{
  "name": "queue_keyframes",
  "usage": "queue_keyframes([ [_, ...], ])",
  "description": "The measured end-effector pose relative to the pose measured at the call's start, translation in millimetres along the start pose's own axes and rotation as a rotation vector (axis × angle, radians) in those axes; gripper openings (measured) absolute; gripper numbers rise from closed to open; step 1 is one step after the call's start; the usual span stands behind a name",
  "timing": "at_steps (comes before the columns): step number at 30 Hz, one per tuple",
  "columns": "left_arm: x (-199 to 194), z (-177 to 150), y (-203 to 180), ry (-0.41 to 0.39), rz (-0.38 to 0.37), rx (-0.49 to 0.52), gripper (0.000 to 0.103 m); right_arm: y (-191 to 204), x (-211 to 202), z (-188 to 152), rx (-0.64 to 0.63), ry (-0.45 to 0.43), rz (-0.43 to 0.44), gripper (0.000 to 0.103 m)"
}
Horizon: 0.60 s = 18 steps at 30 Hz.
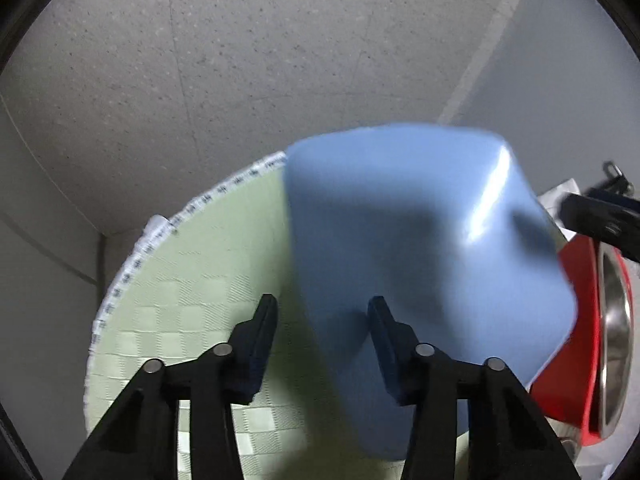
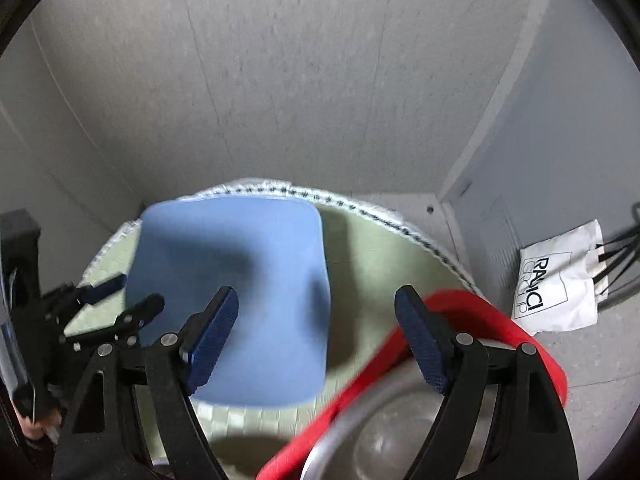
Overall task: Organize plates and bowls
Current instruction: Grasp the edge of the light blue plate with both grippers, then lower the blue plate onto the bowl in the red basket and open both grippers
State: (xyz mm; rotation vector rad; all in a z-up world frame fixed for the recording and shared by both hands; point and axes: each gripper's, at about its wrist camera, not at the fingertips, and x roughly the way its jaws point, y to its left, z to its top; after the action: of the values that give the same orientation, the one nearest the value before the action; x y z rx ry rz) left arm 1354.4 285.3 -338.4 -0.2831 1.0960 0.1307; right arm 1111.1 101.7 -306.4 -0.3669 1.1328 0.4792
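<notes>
A blue square plate (image 1: 420, 248) lies on a round green woven mat (image 1: 192, 280); it also shows in the right wrist view (image 2: 240, 288). My left gripper (image 1: 322, 308) is open, its right finger over the plate's near edge and its left finger over the mat. A red plate (image 1: 576, 352) holds a steel bowl (image 1: 618, 344) at the right. In the right wrist view my right gripper (image 2: 316, 300) is open above the mat (image 2: 380, 252), between the blue plate and the red plate (image 2: 480, 320) with the steel bowl (image 2: 392, 432).
The mat sits on a grey speckled floor (image 2: 300, 80) beside grey walls. A white paper bag (image 2: 560, 280) with black lettering lies at the right. The left gripper shows at the left edge of the right wrist view (image 2: 100, 300).
</notes>
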Motion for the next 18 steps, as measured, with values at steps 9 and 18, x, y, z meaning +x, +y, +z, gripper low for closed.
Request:
queue_keyframes([
  [9,4.1,-1.7,15.4,0.002,-0.028,0.011,0.031,2.8,24.9,-10.1,-0.003,0.077,0.118,0.019],
  [18,-39.6,-0.6,26.4,-0.068,-0.068,-0.044,0.029,-9.4,-25.2,-26.5,0.045,-0.031,0.240,0.005],
])
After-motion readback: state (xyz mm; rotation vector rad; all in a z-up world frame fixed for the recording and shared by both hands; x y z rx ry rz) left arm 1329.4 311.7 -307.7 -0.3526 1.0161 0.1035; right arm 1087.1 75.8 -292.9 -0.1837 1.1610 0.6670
